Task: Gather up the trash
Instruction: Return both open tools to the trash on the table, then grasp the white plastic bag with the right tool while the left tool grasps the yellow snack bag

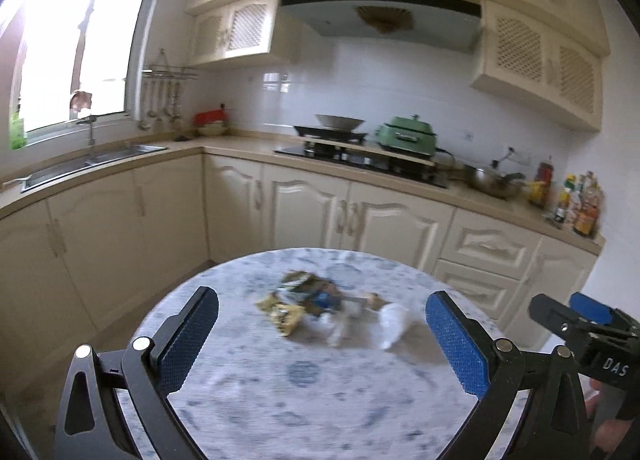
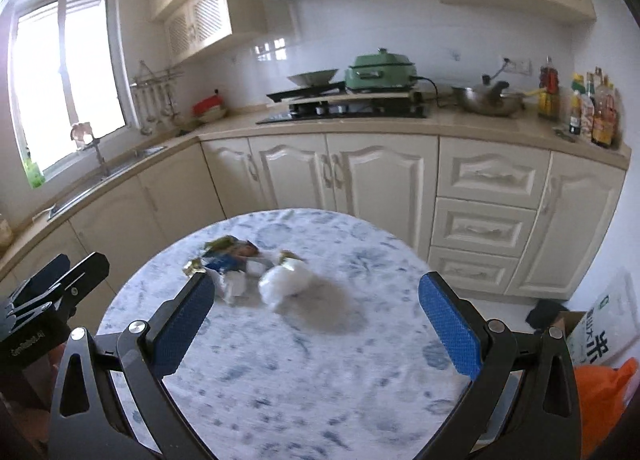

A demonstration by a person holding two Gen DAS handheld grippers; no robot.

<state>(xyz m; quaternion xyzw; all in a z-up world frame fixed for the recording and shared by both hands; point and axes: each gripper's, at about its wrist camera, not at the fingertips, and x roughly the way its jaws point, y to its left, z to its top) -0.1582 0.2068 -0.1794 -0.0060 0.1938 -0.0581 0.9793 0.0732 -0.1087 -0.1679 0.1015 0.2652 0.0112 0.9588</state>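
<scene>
Wrappers (image 1: 304,300) on table (image 1: 280,400), orange bag (image 2: 600,400) beside, contents unseen

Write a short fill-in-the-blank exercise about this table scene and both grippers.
1. The trash pile lies on a round ____ with a blue-patterned cloth.
2. Both the left gripper and the right gripper have their jaws ____.
3. The pads on the fingers are ____ in colour.

Missing words: table; open; blue

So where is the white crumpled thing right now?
The white crumpled wad lies near the middle of the round table, at the right end of the wrapper pile, ahead of both open grippers.
</scene>
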